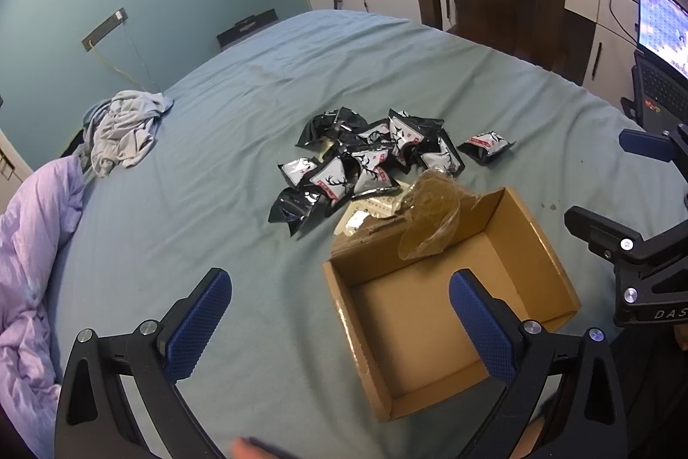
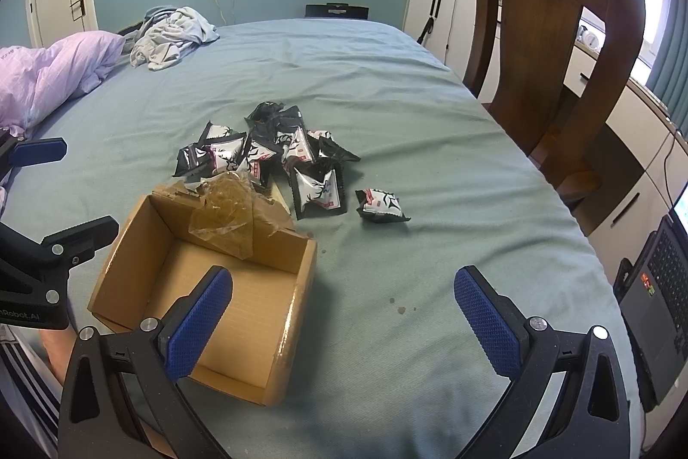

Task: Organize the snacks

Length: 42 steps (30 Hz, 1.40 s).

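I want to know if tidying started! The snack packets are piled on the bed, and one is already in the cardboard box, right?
Not quite. The cardboard box has no packet in it; only a crumpled bit of clear plastic hangs over its far wall. The snack packets are all still on the bed, one lying apart from the pile. Both wrist views show the box's bare floor, and both tongs are open, holding nothing.

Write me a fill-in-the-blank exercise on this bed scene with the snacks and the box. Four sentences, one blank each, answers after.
1. The cardboard box on the bed sheet holds ____ snack packets.
2. One lone packet lies apart from the snack pile, on the side toward the wooden ____.
3. Both the left claw and the right claw are ____.
4. Crumpled clear ____ hangs over the box's far wall.

Answers: no; chair; open; plastic
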Each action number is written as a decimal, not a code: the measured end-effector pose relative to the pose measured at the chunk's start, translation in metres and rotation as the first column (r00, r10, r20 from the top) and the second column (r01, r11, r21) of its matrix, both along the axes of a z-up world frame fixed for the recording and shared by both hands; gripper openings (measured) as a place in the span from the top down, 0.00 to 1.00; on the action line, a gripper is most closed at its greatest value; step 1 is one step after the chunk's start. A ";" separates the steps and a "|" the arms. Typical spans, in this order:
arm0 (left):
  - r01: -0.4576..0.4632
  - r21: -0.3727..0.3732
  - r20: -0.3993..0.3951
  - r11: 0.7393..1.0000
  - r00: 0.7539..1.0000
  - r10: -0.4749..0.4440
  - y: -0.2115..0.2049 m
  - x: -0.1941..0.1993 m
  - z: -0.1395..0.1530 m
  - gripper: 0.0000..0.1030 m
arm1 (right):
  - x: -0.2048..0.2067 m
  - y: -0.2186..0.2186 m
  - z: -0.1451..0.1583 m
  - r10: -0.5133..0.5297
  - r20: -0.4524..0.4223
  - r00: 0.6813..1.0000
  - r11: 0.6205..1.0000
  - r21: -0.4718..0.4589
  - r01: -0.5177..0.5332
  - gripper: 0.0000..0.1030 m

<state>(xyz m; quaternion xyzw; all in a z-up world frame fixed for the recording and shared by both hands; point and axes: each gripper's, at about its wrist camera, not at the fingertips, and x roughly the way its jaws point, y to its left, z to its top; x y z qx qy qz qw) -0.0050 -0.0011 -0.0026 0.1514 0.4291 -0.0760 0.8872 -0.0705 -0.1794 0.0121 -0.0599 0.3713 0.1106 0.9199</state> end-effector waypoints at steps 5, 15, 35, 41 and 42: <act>-0.004 0.002 -0.009 1.000 1.000 0.004 -0.002 0.001 -0.001 0.00 | -0.002 0.002 0.000 0.007 0.002 1.000 1.000 -0.004 -0.007 0.00; -0.008 -0.002 -0.014 1.000 1.000 0.008 -0.002 0.003 -0.001 0.00 | 0.004 -0.009 0.004 -0.003 -0.023 1.000 0.999 0.049 0.004 0.00; -0.048 -0.016 -0.027 0.999 0.999 0.047 0.006 0.018 -0.002 0.00 | 0.120 -0.059 -0.028 -0.147 -0.223 0.964 0.972 0.151 0.183 0.00; -0.035 -0.032 -0.042 0.999 0.999 0.033 0.004 0.023 -0.004 0.00 | 0.168 -0.043 -0.047 -0.156 -0.267 0.951 0.976 0.107 0.190 0.00; -0.033 -0.032 -0.044 0.999 0.999 0.031 0.004 0.023 -0.005 0.00 | 0.175 -0.038 -0.050 -0.155 -0.266 0.951 0.978 0.094 0.186 0.00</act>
